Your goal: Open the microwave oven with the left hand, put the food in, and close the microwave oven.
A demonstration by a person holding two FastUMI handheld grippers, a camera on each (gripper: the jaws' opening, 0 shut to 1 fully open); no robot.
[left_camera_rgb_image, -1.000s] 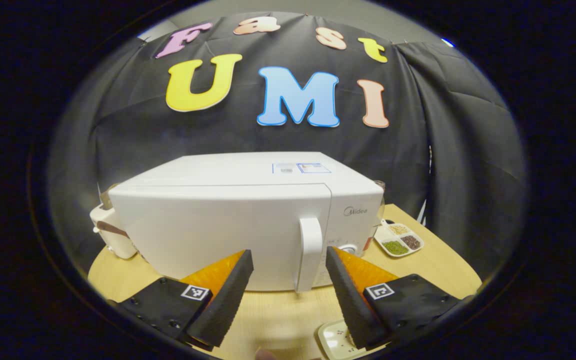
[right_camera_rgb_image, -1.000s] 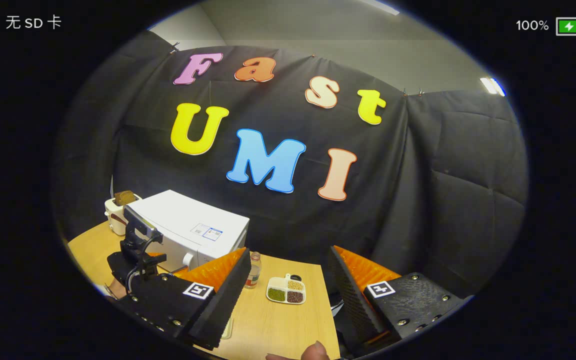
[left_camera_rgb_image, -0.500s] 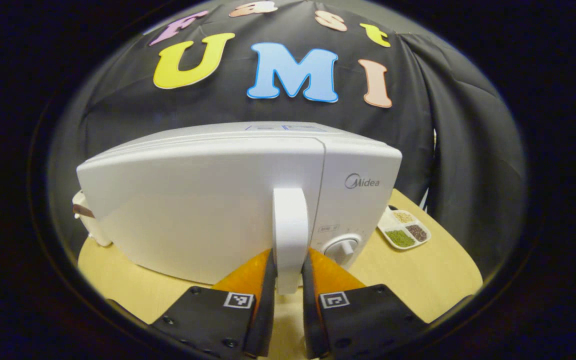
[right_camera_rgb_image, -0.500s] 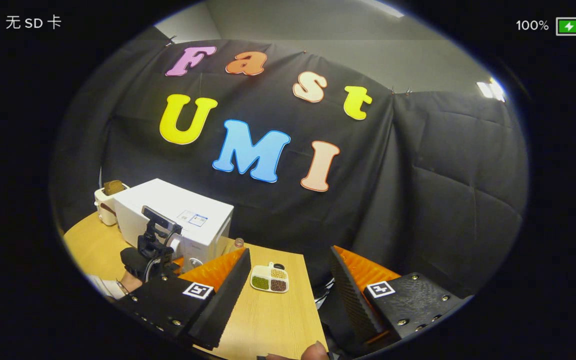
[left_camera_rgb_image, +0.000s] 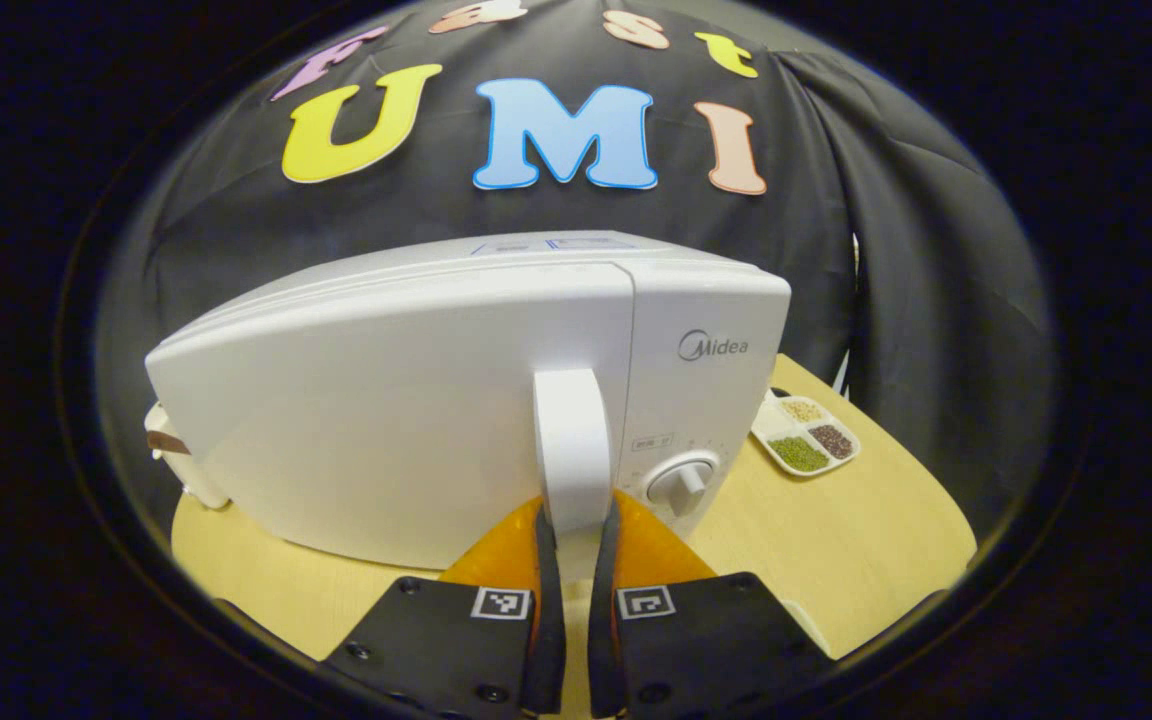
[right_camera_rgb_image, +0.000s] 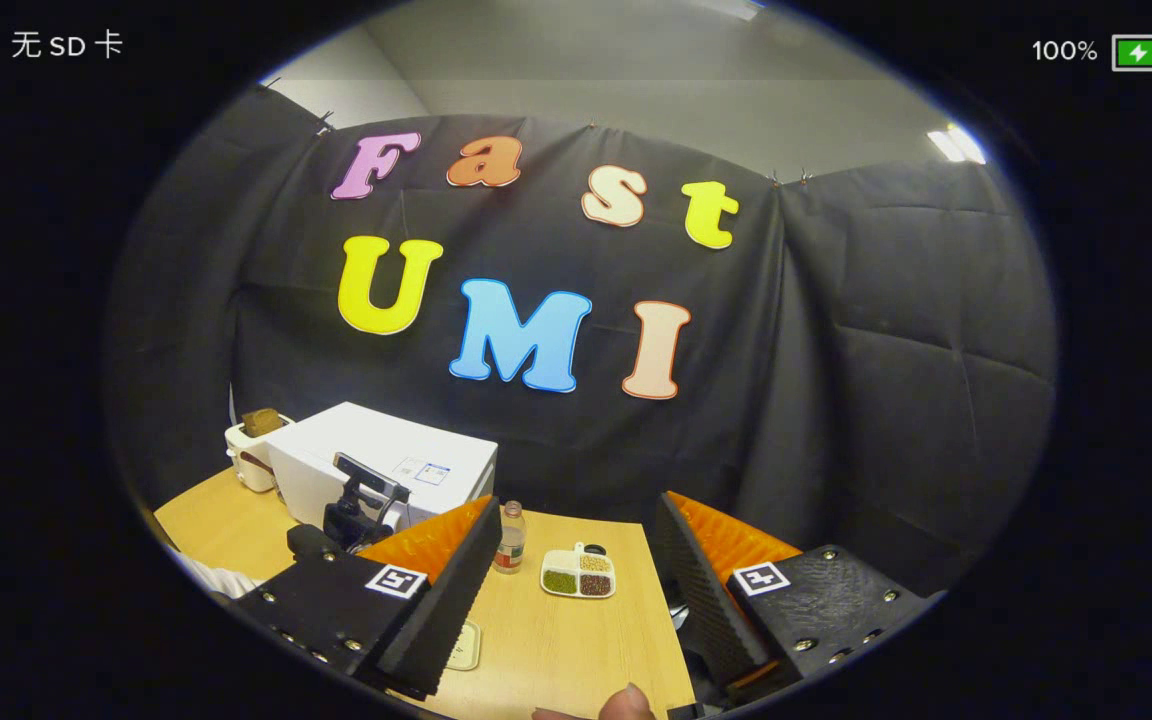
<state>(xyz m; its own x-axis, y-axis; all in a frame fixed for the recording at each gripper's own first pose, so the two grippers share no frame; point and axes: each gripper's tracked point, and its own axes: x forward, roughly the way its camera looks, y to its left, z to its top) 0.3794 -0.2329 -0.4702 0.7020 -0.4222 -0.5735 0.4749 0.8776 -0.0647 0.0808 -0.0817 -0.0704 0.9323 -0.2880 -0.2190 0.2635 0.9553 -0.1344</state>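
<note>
Left gripper (left_camera_rgb_image: 572, 560) clamped on the white microwave (left_camera_rgb_image: 416, 400) door handle (left_camera_rgb_image: 572, 450) | right gripper (right_camera_rgb_image: 576, 580) wide apart, empty, above the table (right_camera_rgb_image: 556, 640) | door closed | pull straight back along the hinge arc, steady grip

Black screw-studded gripper (left_camera_rgb_image: 573, 560) bodies, orange ribbed fingers (right_camera_rgb_image: 726, 545), square tag markers.

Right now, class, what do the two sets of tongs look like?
The left tongs have black finger pads backed by ribbed orange plastic, on black blocks with square black-and-white markers. The right tongs match: textured black pads, orange ribbing, screws, square markers.
</note>
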